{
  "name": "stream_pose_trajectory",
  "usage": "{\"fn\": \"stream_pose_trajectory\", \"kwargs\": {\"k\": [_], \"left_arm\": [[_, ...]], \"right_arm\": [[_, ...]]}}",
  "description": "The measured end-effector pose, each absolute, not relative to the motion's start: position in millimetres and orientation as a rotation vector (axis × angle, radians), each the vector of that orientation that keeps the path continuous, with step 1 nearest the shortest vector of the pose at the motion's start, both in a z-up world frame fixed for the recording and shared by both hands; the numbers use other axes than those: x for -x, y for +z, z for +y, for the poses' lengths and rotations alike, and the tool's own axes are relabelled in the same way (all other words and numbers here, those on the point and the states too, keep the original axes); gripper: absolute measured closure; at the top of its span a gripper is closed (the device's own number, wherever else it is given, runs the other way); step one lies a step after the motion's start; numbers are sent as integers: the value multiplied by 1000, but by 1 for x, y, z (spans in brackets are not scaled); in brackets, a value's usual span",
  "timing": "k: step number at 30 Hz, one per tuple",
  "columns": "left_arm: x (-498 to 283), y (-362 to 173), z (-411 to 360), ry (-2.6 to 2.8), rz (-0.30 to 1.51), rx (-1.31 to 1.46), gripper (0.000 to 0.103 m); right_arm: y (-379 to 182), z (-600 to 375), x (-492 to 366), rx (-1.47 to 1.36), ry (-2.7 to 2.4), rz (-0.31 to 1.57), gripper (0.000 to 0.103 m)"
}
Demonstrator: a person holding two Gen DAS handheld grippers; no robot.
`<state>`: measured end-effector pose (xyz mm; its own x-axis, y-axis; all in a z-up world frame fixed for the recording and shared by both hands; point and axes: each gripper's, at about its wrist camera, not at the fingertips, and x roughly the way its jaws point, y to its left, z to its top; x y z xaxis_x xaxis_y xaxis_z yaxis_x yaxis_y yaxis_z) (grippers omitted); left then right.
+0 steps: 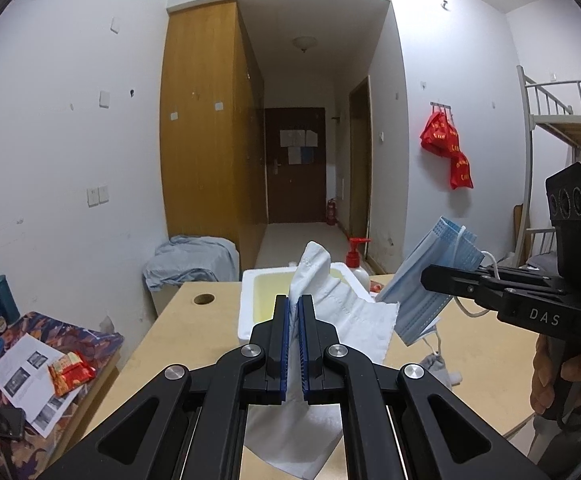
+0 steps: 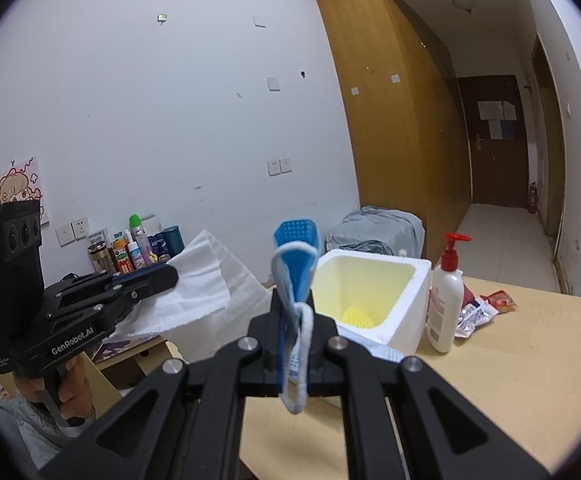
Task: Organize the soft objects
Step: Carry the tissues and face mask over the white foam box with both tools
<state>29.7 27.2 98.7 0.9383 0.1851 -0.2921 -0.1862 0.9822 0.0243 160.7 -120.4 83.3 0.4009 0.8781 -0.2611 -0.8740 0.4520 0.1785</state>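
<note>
My left gripper (image 1: 294,300) is shut on a white paper towel (image 1: 338,300), which hangs crumpled over the desk in front of a white foam box (image 1: 247,304). In the right wrist view the left gripper (image 2: 170,274) holds that towel (image 2: 198,280) to the left of the box (image 2: 394,320). My right gripper (image 2: 294,294) is shut on a blue face mask (image 2: 295,268), whose white ear loop (image 2: 304,360) dangles below the jaws. From the left wrist view the right gripper (image 1: 428,278) carries the mask (image 1: 422,276) to the right of the box. A yellow item (image 2: 356,316) lies inside the box.
A red-pump lotion bottle (image 2: 448,300) and snack packets (image 2: 486,308) stand right of the box on the wooden desk (image 2: 510,360). A small grey soft item (image 1: 434,364) lies on the desk. A low side table (image 1: 30,360) at the left holds papers, a red packet and bottles.
</note>
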Motion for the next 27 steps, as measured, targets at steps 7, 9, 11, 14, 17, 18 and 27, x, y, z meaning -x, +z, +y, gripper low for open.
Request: {"fn": "stream_pose_trajectory", "kwargs": {"k": [7,9,11,14,17,18,27], "left_arm": [[-37,109,35,189,281,11,98],[-41,112,38,185,277,13,98],[-45,113,42,186,274,15,98],[-53,117,47,181,275,16,98],[-60,119,50,176,274,11,98],[-63,120,51,174,275,8,98],[-98,124,60,137,288,0,98]], "right_arm": [[95,-111,-167,-3,1106,321,94],[97,-107,-169,2,1107,315,94],[100,-104,-172,3,1105,314,94],[104,-100,-177,1,1101,307,94],[106,-95,-182,0,1100,303,94],[107,-94,-183,0,1100,304,94],[109,-82,-198,1,1093,298,94]]}}
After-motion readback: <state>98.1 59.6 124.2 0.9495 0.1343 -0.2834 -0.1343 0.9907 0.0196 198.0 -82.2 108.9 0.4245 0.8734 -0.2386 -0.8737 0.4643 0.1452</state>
